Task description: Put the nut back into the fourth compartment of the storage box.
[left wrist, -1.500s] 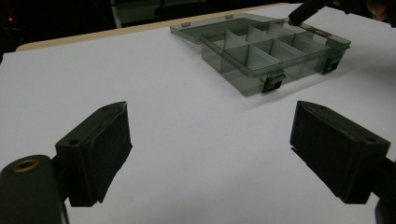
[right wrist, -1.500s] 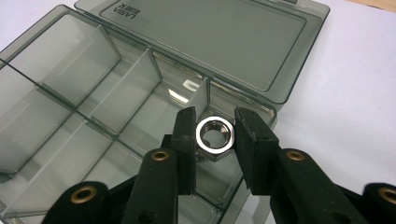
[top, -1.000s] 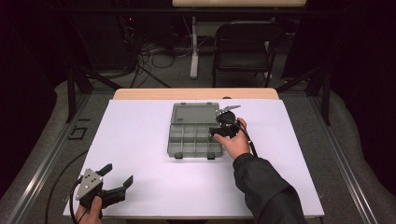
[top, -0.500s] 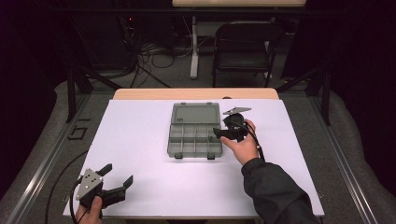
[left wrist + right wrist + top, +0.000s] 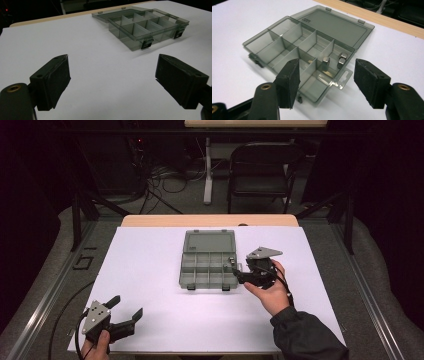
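Note:
A smoky grey plastic compartment box (image 5: 207, 265) lies in the middle of the white table with its lid folded flat behind it. Three metal nuts (image 5: 326, 60) sit in the compartments at its right end. My right gripper (image 5: 239, 274) is open just off the box's right edge, pointing at it, and holds nothing. In the right gripper view its open jaws (image 5: 327, 82) frame the near corner of the box (image 5: 287, 42). My left gripper (image 5: 126, 308) rests open at the front left of the table, far from the box. The left gripper view (image 5: 112, 85) looks across bare table at the box (image 5: 147, 27).
A white sheet (image 5: 150, 270) covers the table, with a wooden strip (image 5: 150, 220) showing along the far edge. A folding chair (image 5: 260, 165) and cables stand on the floor beyond. Metal rails (image 5: 45, 295) run along both sides of the table.
My right gripper has drawn back from over the box's right end, moving to the right and towards the person. The left gripper has stayed in place.

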The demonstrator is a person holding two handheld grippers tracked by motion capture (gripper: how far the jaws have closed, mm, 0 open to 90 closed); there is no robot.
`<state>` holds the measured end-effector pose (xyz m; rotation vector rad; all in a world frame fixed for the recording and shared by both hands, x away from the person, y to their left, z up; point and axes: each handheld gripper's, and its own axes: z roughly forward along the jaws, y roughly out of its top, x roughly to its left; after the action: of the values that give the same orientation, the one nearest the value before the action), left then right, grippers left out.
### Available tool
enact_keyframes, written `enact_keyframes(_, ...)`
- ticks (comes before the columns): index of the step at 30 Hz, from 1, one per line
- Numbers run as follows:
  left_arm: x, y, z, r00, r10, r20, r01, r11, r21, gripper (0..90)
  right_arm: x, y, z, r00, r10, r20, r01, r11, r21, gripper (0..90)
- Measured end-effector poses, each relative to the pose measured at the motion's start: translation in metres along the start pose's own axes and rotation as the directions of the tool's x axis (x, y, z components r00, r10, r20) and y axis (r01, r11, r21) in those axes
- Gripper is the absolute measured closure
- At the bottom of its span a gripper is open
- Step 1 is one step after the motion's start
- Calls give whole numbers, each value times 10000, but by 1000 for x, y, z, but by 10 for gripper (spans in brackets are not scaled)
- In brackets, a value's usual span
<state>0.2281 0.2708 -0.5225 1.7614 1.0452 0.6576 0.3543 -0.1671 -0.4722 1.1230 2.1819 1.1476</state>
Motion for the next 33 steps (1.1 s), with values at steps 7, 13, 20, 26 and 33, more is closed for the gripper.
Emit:
enact_keyframes(7, 0, 0, 0, 10000, -2, -15, 2, 10000, -9, 125, 11, -22, -21, 9998, -154, -147, 151, 9997, -167, 374)
enact_keyframes(13, 0, 0, 0, 10000, 68, -29, -68, 10000, 33, 124, 17, -42, -33, 9992, -338, -208, 333, 9991, -250, 373)
enact_keyframes(20, 0, 0, 0, 10000, 94, -21, -94, 10000, 33, 125, 20, -63, -46, 9996, -176, -204, 168, 9991, -380, 365)
enact_keyframes(26, 0, 0, 0, 10000, 94, -15, -94, 10000, -2, 125, 19, -77, -51, 9992, -397, 95, 399, 9989, -265, 355)
enact_keyframes(33, -1, 0, -1, 10000, 96, 21, -96, 10000, -4, 125, 12, -92, -53, 9998, -17, 216, 22, 9998, -197, 346)
